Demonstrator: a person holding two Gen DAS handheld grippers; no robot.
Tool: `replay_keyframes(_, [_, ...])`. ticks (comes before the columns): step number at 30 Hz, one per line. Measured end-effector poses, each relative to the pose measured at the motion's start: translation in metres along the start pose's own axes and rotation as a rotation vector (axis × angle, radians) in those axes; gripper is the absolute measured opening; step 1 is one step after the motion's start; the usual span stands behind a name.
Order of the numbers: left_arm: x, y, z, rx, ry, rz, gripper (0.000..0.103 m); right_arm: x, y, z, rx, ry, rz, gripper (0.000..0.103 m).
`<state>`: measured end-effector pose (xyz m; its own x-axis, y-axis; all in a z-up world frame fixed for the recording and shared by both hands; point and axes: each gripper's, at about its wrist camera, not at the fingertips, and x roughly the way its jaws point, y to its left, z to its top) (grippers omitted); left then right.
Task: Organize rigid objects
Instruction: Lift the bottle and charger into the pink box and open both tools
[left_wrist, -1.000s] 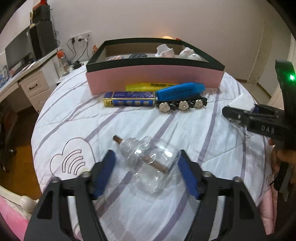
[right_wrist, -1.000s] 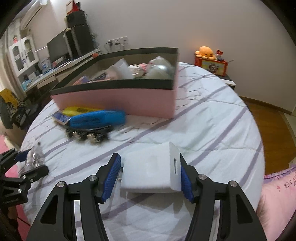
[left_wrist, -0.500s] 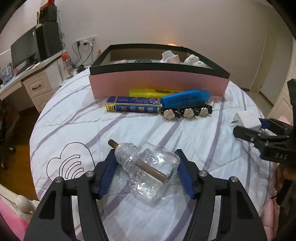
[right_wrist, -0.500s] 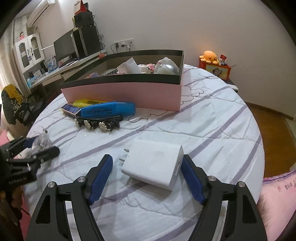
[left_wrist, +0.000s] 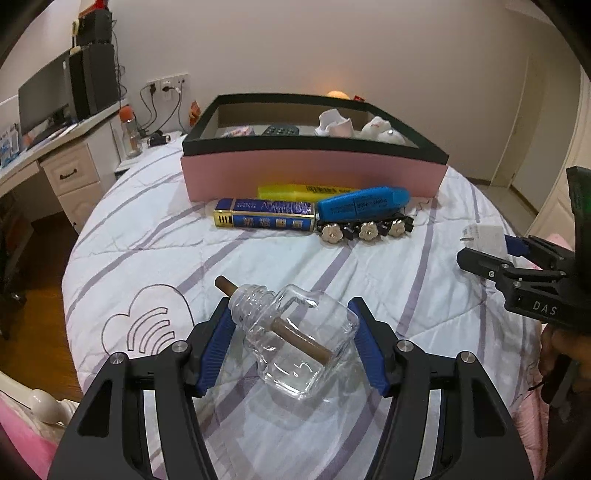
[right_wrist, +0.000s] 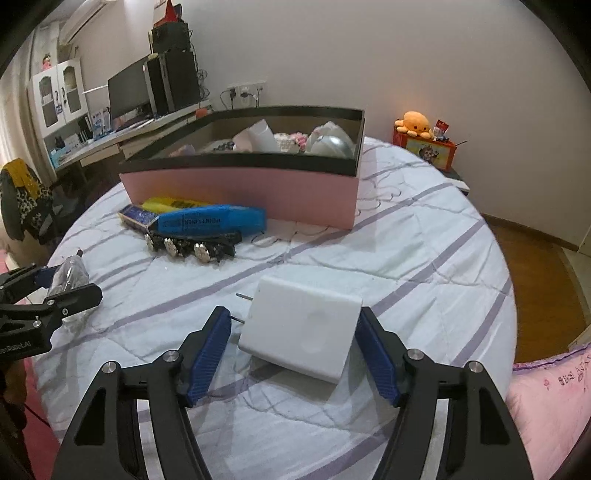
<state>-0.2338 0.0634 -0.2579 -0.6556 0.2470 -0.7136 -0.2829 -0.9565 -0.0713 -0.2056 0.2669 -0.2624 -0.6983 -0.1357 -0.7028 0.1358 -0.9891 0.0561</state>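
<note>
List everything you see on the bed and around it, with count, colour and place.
Bottle: one, clear, brown stick inside, lying between the left pads.
Charger: one, white, between the right pads.
Box: one, pink with black rim, far side of the bed, items inside.
Markers: blue and yellow, before the box.
Lighter: one, blue, beside the blue marker.
Hair clip: one, black, white flowers.
Plush: one, orange, nightstand.
Monitor: one, black, desk.
Left gripper: around the bottle.
Right gripper: around the charger, jaws just closing.
</note>
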Motion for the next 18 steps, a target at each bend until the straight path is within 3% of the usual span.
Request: replay_keyframes(18, [-0.032, -0.008, 0.010, 0.029, -0.078, -0.017, 0.061, -0.024, 0.013, 0.011, 0.015, -0.066, 0.082, 0.070])
